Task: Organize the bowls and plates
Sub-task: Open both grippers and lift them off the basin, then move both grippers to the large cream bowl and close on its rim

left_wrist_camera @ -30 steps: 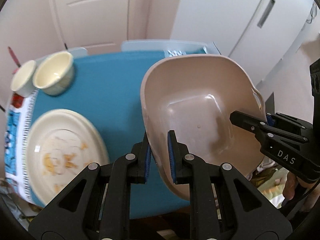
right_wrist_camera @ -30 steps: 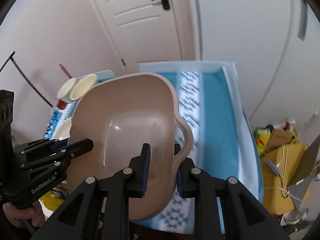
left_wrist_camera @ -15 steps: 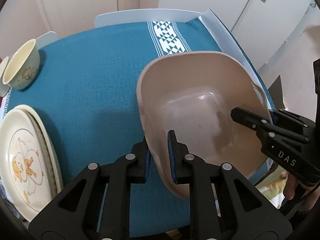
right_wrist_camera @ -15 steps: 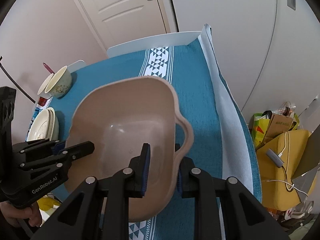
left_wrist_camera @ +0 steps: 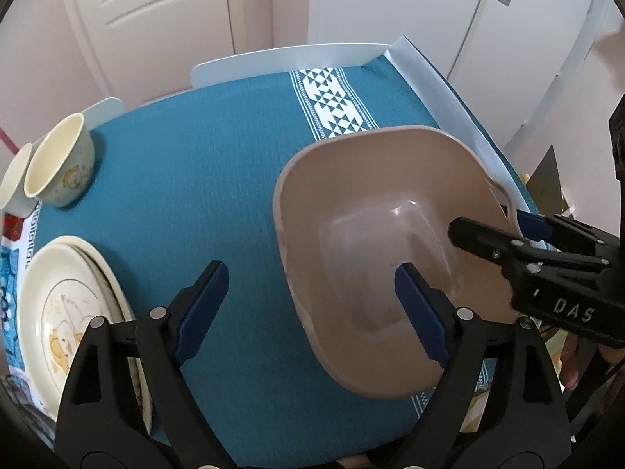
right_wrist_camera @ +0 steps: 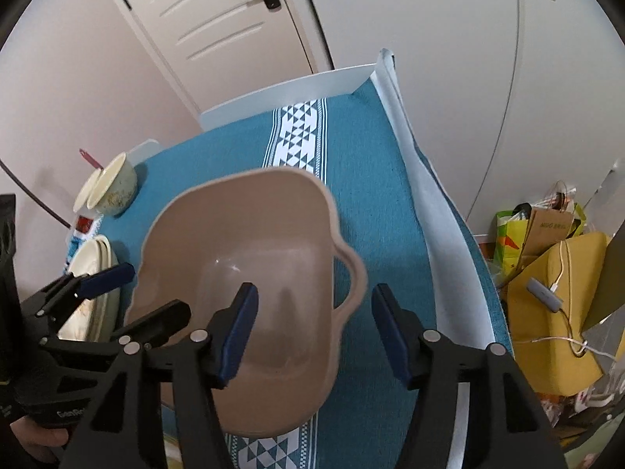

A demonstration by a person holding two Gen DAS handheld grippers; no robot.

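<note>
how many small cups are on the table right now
2. One small cup stands at the far left of the blue tablecloth; the second cup sits beside it at the frame edge, partly cut off. Others may be hidden.

Basin (left_wrist_camera: 375,234): beige plastic, smooth, semi-gloss; faint highlights on inner floor. Tablecloth (left_wrist_camera: 203,179): teal woven cloth, matt, fine ribbed texture; white geometric band at upper centre of frame. 2 bowls (left_wrist_camera: 58,164), left edge: cream glazed ceramic, glossy. Stacked plates (left_wrist_camera: 66,312), lower left: same glazed finish, printed duck motif. Left gripper (left_wrist_camera: 312,308): black matt plastic, small metal screws; fingertips (left_wrist_camera: 203,308) have blue ribbed pads, rubber-like.
</note>
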